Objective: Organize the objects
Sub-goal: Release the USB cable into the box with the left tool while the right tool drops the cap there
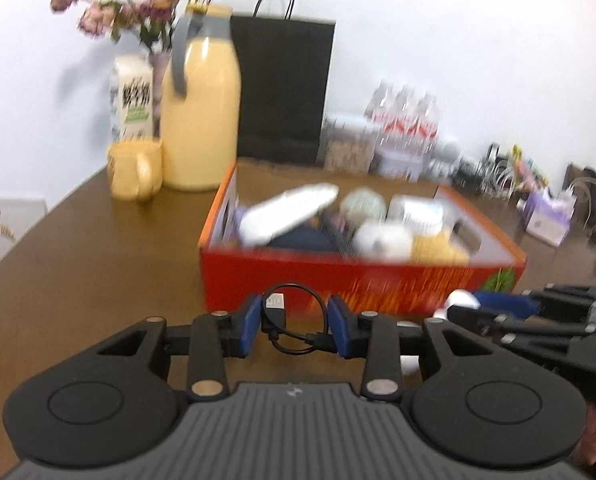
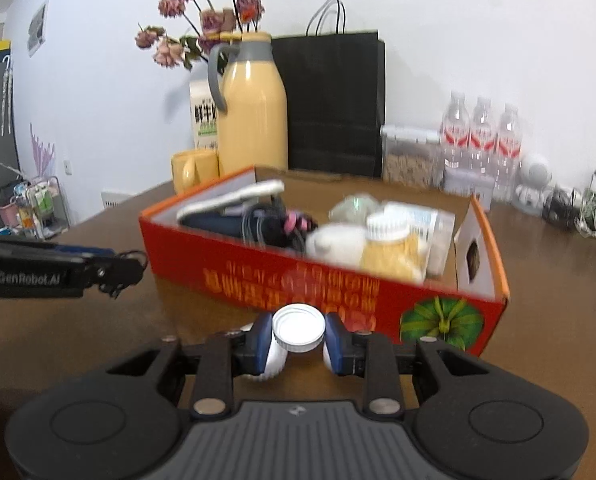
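A coiled black USB cable (image 1: 274, 309) hangs between the blue pads of my left gripper (image 1: 295, 322), which is shut on it just above the brown table. My right gripper (image 2: 298, 340) is shut on a small white bottle (image 2: 298, 328) with a white screw cap, held upright. Straight ahead of both stands an open red-and-orange cardboard box (image 2: 257, 276) holding several items, among them a white-lidded jar and dark cables. The right gripper (image 1: 498, 312) shows at the right edge of the left wrist view. The left gripper (image 2: 125, 268) shows at the left edge of the right wrist view.
Behind the box stand a yellow thermos jug (image 2: 253, 116), a yellow mug (image 2: 187, 170), a milk carton (image 1: 131, 100), dried flowers and a black paper bag (image 2: 334, 100). Water bottles (image 2: 482, 136), a clear food container and tangled cables line the back right of the table.
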`<state>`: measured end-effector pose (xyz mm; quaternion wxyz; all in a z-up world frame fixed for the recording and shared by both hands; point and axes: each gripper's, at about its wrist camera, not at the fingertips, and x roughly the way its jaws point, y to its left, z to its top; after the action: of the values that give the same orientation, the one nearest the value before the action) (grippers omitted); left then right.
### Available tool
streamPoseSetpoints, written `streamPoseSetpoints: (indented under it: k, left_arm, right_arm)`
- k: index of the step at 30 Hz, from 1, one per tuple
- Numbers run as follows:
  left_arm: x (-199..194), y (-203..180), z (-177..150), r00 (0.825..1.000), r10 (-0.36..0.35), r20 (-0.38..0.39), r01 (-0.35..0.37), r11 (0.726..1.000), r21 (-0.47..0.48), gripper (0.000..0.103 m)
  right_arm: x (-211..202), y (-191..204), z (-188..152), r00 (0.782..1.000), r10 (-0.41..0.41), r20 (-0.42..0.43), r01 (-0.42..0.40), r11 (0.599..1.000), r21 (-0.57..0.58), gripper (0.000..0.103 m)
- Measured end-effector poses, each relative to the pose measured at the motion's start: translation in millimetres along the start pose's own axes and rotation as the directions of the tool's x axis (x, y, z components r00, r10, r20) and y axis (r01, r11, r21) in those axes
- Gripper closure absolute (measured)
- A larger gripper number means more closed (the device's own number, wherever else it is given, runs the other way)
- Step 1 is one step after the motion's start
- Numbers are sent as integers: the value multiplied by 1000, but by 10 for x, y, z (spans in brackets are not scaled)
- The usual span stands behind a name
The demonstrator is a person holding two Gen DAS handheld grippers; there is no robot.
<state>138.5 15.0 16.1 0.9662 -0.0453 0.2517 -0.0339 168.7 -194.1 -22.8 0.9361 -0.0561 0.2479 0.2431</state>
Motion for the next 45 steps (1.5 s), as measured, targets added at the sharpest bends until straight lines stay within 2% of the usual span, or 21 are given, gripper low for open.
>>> streamPoseSetpoints:
  k: [4, 12, 18, 25, 35, 38, 40, 41, 42, 44, 45]
  left_arm:
    - [68, -103, 223, 998, -17, 63, 16, 1000, 13, 66]
    - [365, -199, 594, 992, -28, 121, 31, 999, -20, 65]
    - [770, -224, 825, 989, 22, 145, -18, 999, -33, 66]
    - [1124, -169, 734, 997, 22, 76, -21, 1000, -14, 66]
    - [1076, -236, 685, 994, 37, 101, -37, 999, 7, 63]
    - [1041, -247, 674, 992, 40, 118, -42, 999, 14, 56]
    - [1022, -251, 671, 991, 42, 127, -45, 999, 16, 49]
    - [1015, -252, 670, 990, 46, 132, -48, 999, 16, 41]
    - [1009, -253, 666, 989, 51, 136, -53, 998, 14, 28]
    - [995, -255, 656, 987, 61, 150, -64, 998, 15, 21]
    - [987, -259, 653, 986, 61, 154, -65, 998, 17, 20]
  right_arm:
    - [23, 18, 209, 998, -9, 59, 10, 1000, -21, 75]
    - [270, -29, 576, 991, -22, 132, 27, 999, -36, 76]
    - [637, -123, 745, 988, -49, 145, 53, 998, -26, 76]
    - [860, -309, 630, 994, -43, 101, 41, 999, 15, 76]
    - [852, -334, 589, 993, -70, 94, 69, 997, 19, 75]
    - [834, -318, 577, 993, -73, 94, 72, 997, 14, 75]
    - [803, -322, 575, 992, -75, 102, 74, 997, 13, 69]
    - [788, -325, 574, 991, -75, 107, 74, 997, 14, 60]
    - [770, -329, 571, 990, -77, 115, 76, 997, 15, 47]
    - [738, -334, 567, 988, -86, 127, 85, 996, 14, 38]
    - [723, -337, 566, 988, -87, 131, 86, 996, 13, 38]
